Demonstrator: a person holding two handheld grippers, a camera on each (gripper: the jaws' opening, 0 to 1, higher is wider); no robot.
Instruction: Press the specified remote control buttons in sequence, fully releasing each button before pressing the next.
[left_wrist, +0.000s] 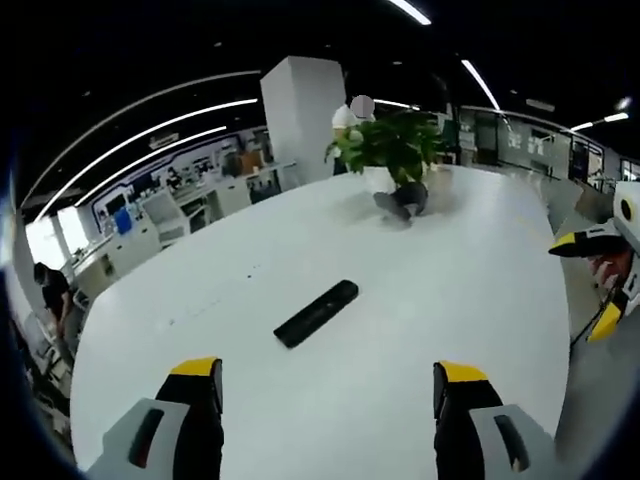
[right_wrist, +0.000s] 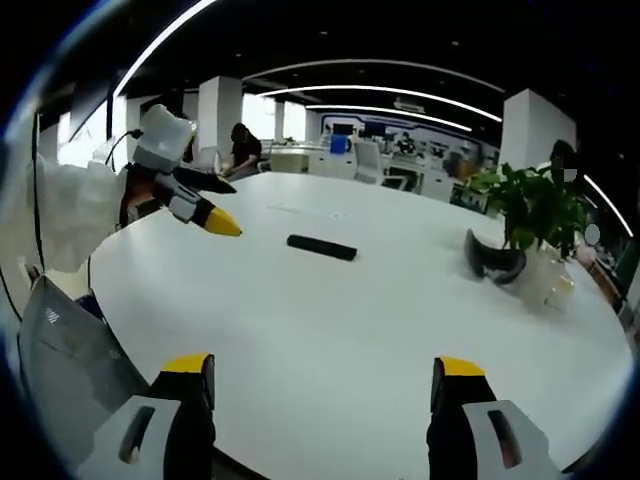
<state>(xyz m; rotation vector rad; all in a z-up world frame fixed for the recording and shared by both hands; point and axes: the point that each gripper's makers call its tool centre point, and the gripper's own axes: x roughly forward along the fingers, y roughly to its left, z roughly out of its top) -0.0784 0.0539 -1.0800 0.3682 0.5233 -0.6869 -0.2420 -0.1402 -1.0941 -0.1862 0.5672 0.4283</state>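
A slim black remote control (left_wrist: 316, 313) lies flat near the middle of the round white table (left_wrist: 200, 330). My left gripper (left_wrist: 328, 385) hovers short of it, jaws wide open and holding nothing. My right gripper (left_wrist: 585, 283) comes in from the right edge, off the table's side, also open. In the right gripper view the remote (right_wrist: 322, 247) lies well ahead across the table (right_wrist: 330, 330). My right gripper (right_wrist: 322, 370) stands open over the near rim. The left gripper (right_wrist: 228, 206), held by a white-sleeved arm, sits to the left, open, well apart from the remote.
A potted green plant (left_wrist: 390, 145) (right_wrist: 535, 205) stands at the table's far side with a dark curved object (left_wrist: 402, 200) (right_wrist: 493, 260) beside it. A grey chair (right_wrist: 60, 350) is at the near left edge. People sit at desks (left_wrist: 50, 290) (right_wrist: 242, 145) beyond.
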